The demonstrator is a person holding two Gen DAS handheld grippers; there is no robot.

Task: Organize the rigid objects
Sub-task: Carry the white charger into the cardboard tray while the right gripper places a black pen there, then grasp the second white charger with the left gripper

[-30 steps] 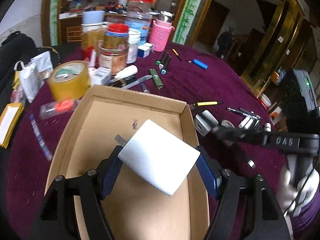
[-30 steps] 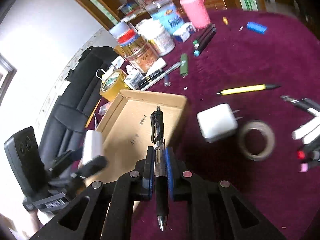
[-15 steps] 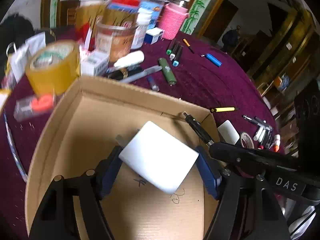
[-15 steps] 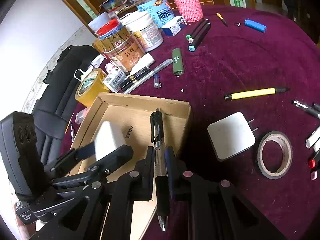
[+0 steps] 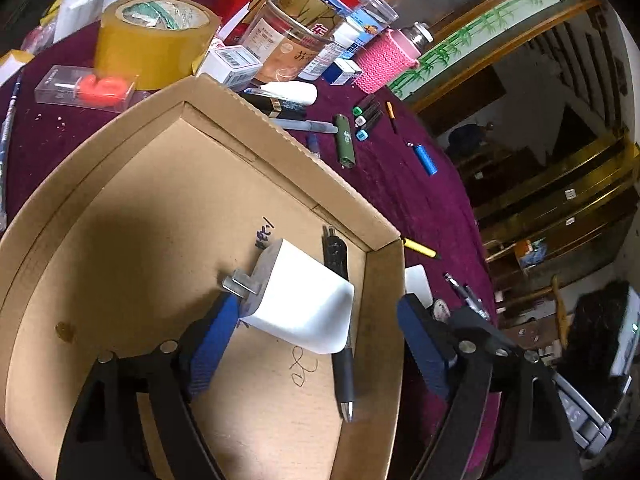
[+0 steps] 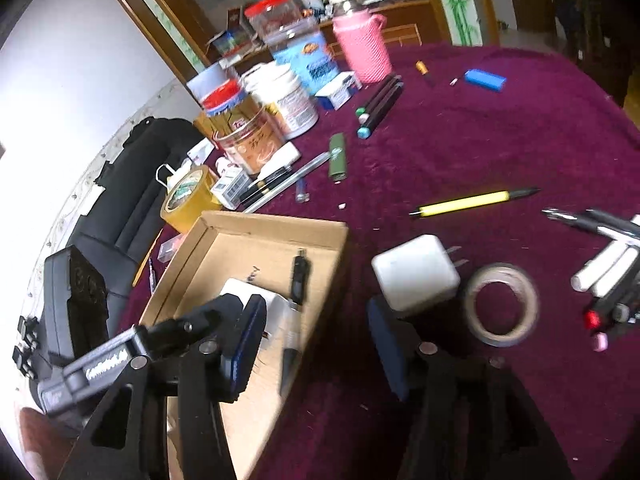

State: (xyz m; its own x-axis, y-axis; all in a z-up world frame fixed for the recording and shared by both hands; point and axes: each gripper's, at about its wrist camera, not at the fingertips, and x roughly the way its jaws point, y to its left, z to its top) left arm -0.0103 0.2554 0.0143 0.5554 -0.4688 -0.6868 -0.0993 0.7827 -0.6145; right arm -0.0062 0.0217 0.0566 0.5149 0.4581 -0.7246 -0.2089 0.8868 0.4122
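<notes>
A shallow cardboard box sits on the purple cloth. A white charger lies inside it, with a black pen beside it on the right. My left gripper is open over the box; its left pad touches the charger and its right pad stands apart. My right gripper is open and empty over the box's right wall. A second white charger lies just right of the box.
A tape ring, yellow pen, markers, green lighter and blue lighter lie on the cloth. Jars, a pink cup and a packing-tape roll crowd behind the box.
Both grippers have opened. The charger has dropped from the left gripper into the box, and the pen has dropped from the right gripper into the box beside it.
</notes>
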